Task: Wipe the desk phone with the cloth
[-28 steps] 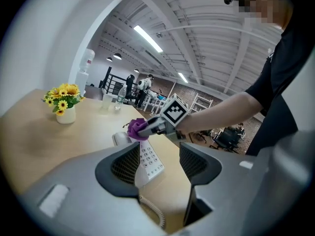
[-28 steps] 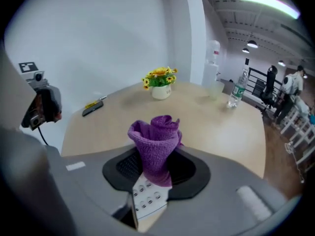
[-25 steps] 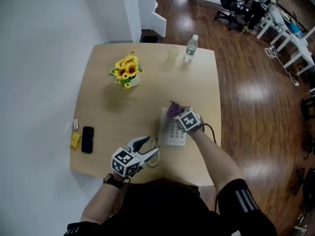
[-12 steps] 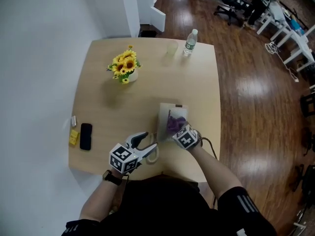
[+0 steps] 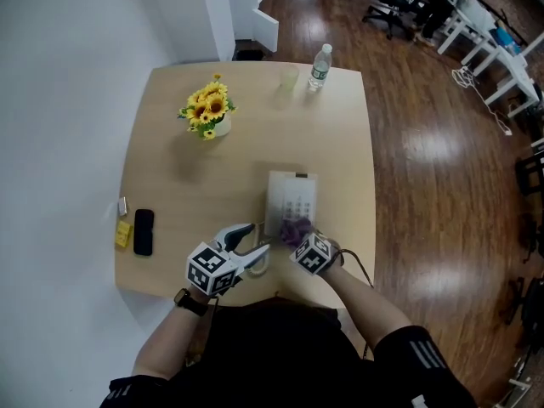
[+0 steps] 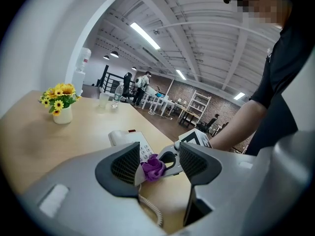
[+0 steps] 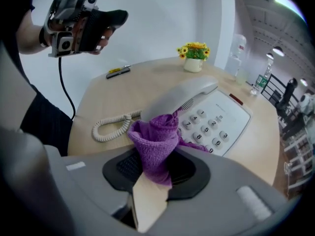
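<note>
Right tool (image 5: 297,235) is clamped on the purple cloth (image 5: 297,227), jaws closed tight on it. In the right gripper view the cloth bunches up out of the jaw tips and sits straight ahead of the tool, between it and the desk phone (image 5: 291,199). The wad meets the near end of the grey handset (image 7: 179,97), and a loose flap spreads onto the near edge of the keypad (image 7: 214,122).

The phone lies flat on the bench (image 5: 170,172), right of centre, handset along its left side. The right tool is at the phone's near end, close to the bench's near edge. The coiled cord (image 7: 110,127) curls on the bench to the left of the cloth.

Left tool (image 5: 246,243) has its jaws apart with nothing gripped. It hovers just left of the right tool, near the phone's near-left corner and over the cord. Cannot tell if it touches anything. In the left gripper view the cloth and the right tool's tip show through the gap between its jaws, further off.

Other items on the bench, well apart from the phone:
- A sunflower pot (image 5: 206,114) at far left.
- A water bottle (image 5: 319,65) and a clear cup (image 5: 290,78) at the far edge.
- A black mobile (image 5: 143,231) and a small yellow item (image 5: 124,234) near the left edge.
</note>
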